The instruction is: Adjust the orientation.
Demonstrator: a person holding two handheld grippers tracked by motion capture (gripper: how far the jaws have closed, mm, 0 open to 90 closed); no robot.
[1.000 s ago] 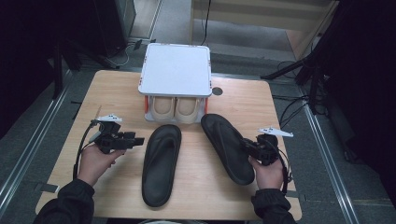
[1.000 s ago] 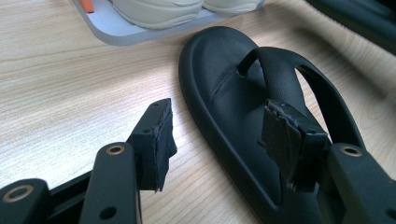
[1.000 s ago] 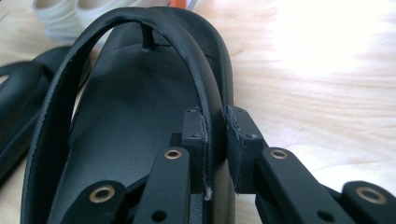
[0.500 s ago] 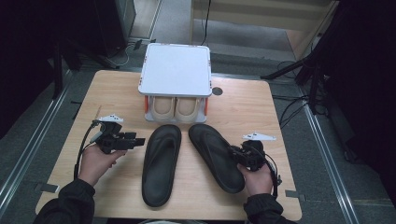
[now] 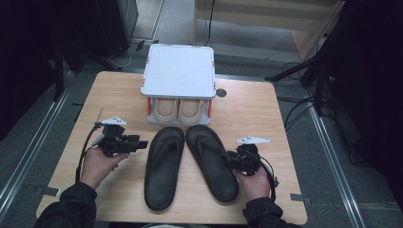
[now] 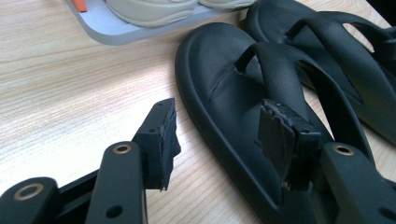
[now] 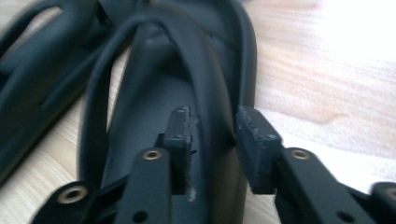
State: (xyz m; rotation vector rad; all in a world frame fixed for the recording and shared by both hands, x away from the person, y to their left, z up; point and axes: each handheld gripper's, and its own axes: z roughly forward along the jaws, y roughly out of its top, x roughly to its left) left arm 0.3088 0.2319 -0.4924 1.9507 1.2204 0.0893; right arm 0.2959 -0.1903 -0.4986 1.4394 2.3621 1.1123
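Two black flip-flops lie side by side on the wooden table [image 5: 266, 123]. My left gripper [image 5: 142, 142] hovers just left of the left flip-flop [image 5: 164, 166]. Its jaws have just been closing a little but stand open [image 6: 219, 123] with nothing gripped; the left flip-flop's [image 6: 224, 84] rim lies beyond the gap. My right gripper [image 5: 228, 159] sits at the right side of the right flip-flop [image 5: 209, 161]. Its jaws have just been opening and now stand open [image 7: 215, 119] astride the right flip-flop's strap [image 7: 205, 70], with the pads apart from it.
A small shoe rack with a white top [image 5: 178, 71] stands at the back middle, holding a pair of beige shoes [image 5: 178, 109] underneath. A round hole [image 5: 221, 92] sits in the table beside it. Bare wood lies at both sides of the flip-flops.
My right gripper brought the right flip-flop leftward and straightened it beside the left one, then its jaws spread apart. The left hand kept still.
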